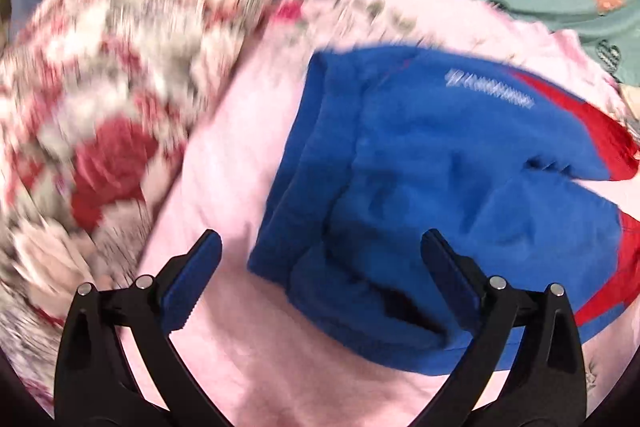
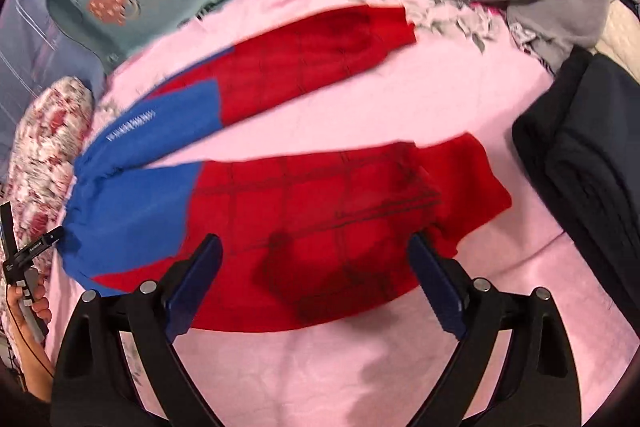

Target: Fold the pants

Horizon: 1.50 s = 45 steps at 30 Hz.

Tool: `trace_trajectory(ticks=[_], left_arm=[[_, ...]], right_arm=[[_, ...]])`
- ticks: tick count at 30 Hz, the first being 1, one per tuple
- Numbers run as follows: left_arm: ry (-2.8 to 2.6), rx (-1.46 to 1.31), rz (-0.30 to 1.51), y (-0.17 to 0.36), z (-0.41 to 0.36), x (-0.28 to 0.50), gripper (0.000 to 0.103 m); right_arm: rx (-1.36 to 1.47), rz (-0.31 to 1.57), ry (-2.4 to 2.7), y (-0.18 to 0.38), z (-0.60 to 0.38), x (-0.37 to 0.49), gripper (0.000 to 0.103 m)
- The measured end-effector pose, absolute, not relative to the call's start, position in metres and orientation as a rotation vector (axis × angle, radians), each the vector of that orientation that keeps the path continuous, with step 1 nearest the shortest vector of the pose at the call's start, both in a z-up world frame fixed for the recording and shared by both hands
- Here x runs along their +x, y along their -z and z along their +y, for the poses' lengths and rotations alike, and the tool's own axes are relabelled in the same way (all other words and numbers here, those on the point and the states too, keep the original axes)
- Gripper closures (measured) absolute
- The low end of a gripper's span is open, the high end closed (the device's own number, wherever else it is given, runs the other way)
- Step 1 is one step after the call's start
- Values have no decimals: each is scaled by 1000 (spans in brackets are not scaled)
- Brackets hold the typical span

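Pants: the blue-and-red pants (image 2: 304,187) lie flat on the pink blanket (image 2: 320,367), legs splayed apart.
Grippers: I hold the left gripper (image 1: 320,287) over the waistband and the right gripper (image 2: 316,287) over the near leg, both spread wide and empty.
Advice: I should pinch waistband and cuff together so the near leg folds squarely onto the far one.

Light: bright, even, soft shadows.
Blur: heavy smear on floral pillow (image 1: 120,75); milder in right view.
Edges: fisheye bend, dark corners.

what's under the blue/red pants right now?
The pants lie spread on a pink blanket, which shows on all sides and between the two legs. Whatever lies directly beneath the fabric is covered. Both grippers, left and right, hover open above them.
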State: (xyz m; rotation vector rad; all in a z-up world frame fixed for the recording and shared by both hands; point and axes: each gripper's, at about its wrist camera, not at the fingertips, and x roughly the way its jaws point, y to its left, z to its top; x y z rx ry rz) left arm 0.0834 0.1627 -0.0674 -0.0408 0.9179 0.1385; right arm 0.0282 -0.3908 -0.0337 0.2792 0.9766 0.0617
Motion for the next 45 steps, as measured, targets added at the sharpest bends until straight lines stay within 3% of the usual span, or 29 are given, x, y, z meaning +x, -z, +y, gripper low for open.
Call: trace_trajectory(ticks=[26,35,38,45], left_arm=[[-96,7,886,50,142,118,2],[-144,-20,827,18,154,169,2],[-162,-3,851,25,160,185,2],[-242,29,933,63,183,219,2]], right_arm=[[186,934,-127,8,-302,92,6],[42,883,-189,-13,-271,175,6],[-72,865,-242,-14,-250,204,1],[-167,935,-290,23,-237,260,1]])
